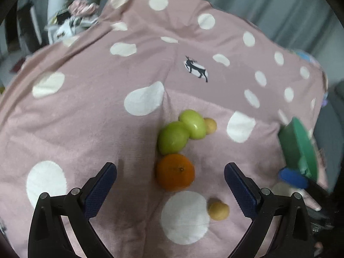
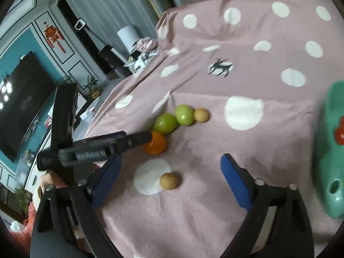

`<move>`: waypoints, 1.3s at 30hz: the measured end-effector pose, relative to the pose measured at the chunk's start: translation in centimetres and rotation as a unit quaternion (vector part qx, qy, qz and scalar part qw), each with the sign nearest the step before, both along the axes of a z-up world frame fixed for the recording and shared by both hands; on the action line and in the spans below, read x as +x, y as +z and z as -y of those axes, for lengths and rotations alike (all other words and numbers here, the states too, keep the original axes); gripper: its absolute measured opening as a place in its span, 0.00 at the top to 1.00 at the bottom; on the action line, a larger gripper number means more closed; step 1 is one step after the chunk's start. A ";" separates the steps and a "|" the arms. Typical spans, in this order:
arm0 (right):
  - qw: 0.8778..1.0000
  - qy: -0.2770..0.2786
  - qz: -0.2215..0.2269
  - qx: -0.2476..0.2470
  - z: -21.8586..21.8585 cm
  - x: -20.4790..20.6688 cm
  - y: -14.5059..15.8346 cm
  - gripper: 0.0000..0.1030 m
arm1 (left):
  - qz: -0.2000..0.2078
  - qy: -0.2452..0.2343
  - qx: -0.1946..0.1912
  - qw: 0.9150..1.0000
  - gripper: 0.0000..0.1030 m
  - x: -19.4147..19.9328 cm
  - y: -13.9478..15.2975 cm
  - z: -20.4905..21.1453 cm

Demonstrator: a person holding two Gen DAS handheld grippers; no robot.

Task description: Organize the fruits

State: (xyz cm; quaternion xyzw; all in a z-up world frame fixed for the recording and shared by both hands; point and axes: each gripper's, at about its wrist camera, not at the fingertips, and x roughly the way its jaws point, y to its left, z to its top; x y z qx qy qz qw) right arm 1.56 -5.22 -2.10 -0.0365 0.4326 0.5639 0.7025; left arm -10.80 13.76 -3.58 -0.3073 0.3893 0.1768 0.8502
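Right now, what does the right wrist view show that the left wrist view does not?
Only the right wrist view shows the television on the teal wall, the red item in the green container, and the left gripper from outside. Only the left wrist view shows the left gripper's blue fingers, spread open. Both show the orange, two green fruits and the spotted pink cloth.
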 end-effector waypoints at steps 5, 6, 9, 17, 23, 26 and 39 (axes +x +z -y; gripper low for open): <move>0.996 -0.058 -0.072 0.004 -0.1 3.8 -0.6 0.12 | -0.006 -0.046 0.052 0.998 0.03 0.0 0.8 2.8; 0.995 -0.066 -0.077 0.005 -0.2 4.3 -0.5 0.12 | -0.012 -0.054 0.057 0.997 0.03 0.3 0.4 3.8; 0.995 -0.081 -0.064 -0.018 -2.0 5.2 0.0 0.13 | -0.004 -0.099 0.024 0.995 0.03 1.4 -0.6 6.1; 0.984 -0.077 -0.048 -0.155 -8.8 6.9 -4.4 0.52 | -0.031 -0.134 0.019 0.990 0.12 3.0 -2.9 8.0; 0.985 -0.081 -0.048 -0.147 -11.3 7.1 -4.9 0.50 | -0.018 -0.112 -0.003 0.994 0.16 3.1 -3.0 6.9; 0.984 -0.087 -0.053 -0.144 -11.6 7.5 -4.8 0.52 | -0.041 -0.126 0.041 0.990 0.25 3.2 -2.8 7.9; 0.985 -0.072 -0.024 -0.157 -13.0 6.7 -4.9 0.76 | -0.051 -0.122 0.058 0.990 0.71 3.0 -2.7 7.4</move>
